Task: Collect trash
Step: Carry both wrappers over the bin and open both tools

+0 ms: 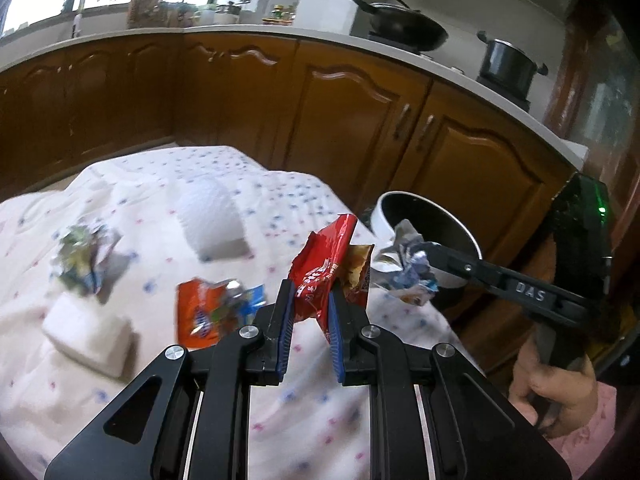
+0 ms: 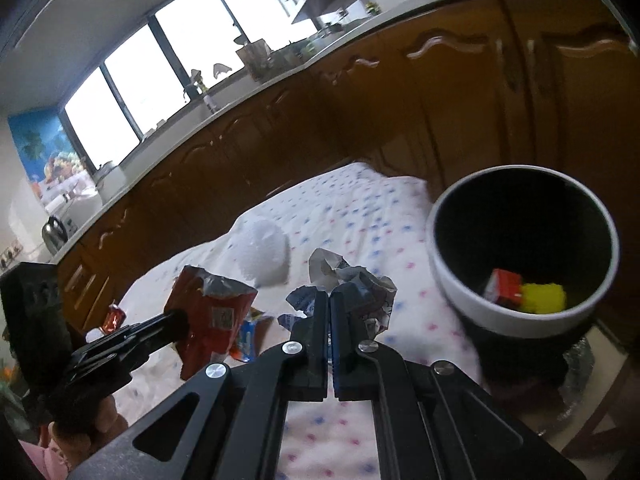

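- Left hand-held gripper point(image 1: 310, 300): jaws nearly closed, clamping a red wrapper point(image 1: 322, 268) that stands up between the blue pads, clear of the surface point(image 1: 312, 420).
- Right hand-held gripper point(image 2: 329, 300): jaws fully closed on a crumpled foil wrapper point(image 2: 360, 286), which bunches at the fingertips; it is lifted off the cloth.
- Bin point(image 2: 448, 280): a white-rimmed container with a dark interior stands at the right edge of the surface, near both grippers. A red piece point(image 2: 505, 286) and a yellow piece point(image 2: 544, 298) already lie in its bottom.
- Remaining trash on the surface: an orange packet point(image 1: 200, 314) just beside the left gripper, and a crumpled green-and-silver wrapper point(image 1: 82, 258) farther left. A white roll point(image 1: 212, 216) and a white block point(image 1: 86, 330) also sit on the cloth.
- Step in hand, as judged: both items are grasped and in transport toward the bin; neither is yet over its opening.
- Next move calls for: carry each wrapper above the rim, right gripper first as it is nearer, then open the jaws so that the wrapper drops inside. Keep the two grippers from colliding at the opening.
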### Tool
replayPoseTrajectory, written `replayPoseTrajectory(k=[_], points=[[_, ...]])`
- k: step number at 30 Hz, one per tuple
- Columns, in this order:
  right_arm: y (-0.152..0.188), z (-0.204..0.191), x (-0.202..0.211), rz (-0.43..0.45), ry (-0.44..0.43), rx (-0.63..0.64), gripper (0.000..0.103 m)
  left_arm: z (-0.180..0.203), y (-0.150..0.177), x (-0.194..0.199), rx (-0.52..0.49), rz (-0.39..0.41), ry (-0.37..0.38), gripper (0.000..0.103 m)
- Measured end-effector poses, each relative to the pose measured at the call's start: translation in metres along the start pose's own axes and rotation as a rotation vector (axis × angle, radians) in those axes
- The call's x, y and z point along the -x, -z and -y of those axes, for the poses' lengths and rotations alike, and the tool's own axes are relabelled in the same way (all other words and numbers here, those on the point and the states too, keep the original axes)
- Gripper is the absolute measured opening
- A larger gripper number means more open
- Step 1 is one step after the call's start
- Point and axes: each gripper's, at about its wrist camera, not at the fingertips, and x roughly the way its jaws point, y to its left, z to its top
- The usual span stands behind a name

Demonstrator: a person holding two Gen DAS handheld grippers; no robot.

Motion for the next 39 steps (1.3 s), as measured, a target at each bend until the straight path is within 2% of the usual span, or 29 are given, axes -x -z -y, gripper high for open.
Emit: replayPoseTrajectory(k=[9,18,31,39], points=[[-0.007,0.039,0.035,0.067,0.059,-0.05,0.001,0.038,-0.016,-0.027,-0.049,-0.019,0.045,0.015],[-0.02,0.068,0.051,0.115,0.109,-0.079,0.001,0.073,-0.04,-0.053,-0.104,-0.029,0.078,0.015],[-0.048,0.111,0.035,0.079,0.184,-0.1,0.001,0.12,-0.08,-0.117,-0.188,-0.083,0.088,0.015],[-0.052,0.127,0.02,0.038,0.221,-0.114,0.001,0.137,-0.083,-0.162,-0.212,-0.16,0.07,0.015]])
